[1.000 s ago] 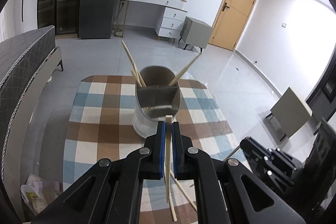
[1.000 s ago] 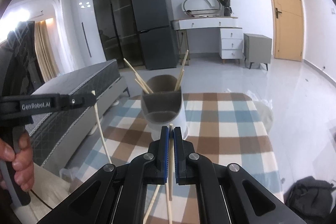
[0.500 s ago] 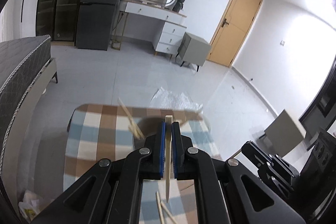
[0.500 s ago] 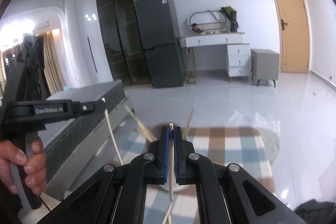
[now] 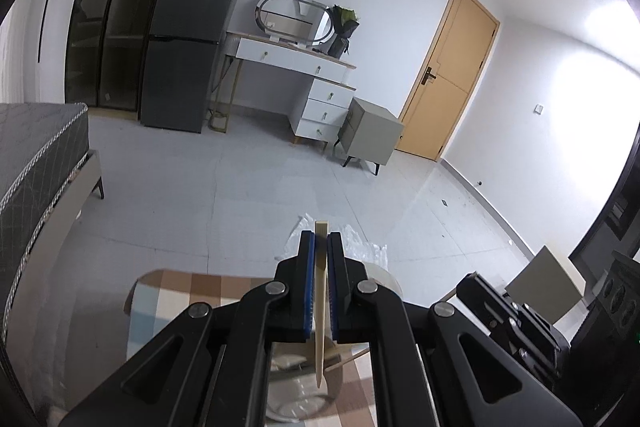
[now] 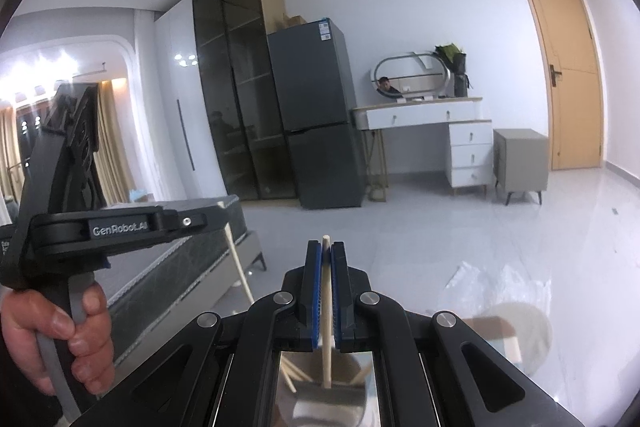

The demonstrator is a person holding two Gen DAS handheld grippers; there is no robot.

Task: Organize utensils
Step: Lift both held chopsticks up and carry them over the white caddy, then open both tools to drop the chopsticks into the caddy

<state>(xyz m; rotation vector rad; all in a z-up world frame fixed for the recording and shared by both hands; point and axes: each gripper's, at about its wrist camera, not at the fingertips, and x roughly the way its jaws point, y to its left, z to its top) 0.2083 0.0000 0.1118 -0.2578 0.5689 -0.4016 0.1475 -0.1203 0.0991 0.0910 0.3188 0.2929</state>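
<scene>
My left gripper (image 5: 320,239) is shut on a pale wooden chopstick (image 5: 320,307) that hangs tip down over the grey-and-white utensil holder (image 5: 304,391). My right gripper (image 6: 327,251) is shut on a second chopstick (image 6: 326,311), upright above the same holder (image 6: 320,399), where several chopsticks (image 6: 290,375) lean. The holder shows only through the gaps under the jaws. In the right wrist view a hand (image 6: 56,339) holds the left gripper (image 6: 200,221) at the left, its chopstick (image 6: 238,263) slanting down. The right gripper (image 5: 476,287) shows at the right of the left wrist view.
The holder stands on a checked cloth (image 5: 180,291) over a small round table (image 6: 528,331). Beyond lie a tiled floor with a plastic sheet (image 5: 360,247), a bed (image 5: 36,155) at the left, a dark fridge (image 5: 188,39), a white dressing table (image 5: 304,67), a nightstand (image 5: 372,135) and a door (image 5: 452,75).
Both grippers have risen with their chopsticks and tipped upward. The holder has slid from the middle of each view down beneath the jaws, and the chopstick tips now hang over its mouth.
</scene>
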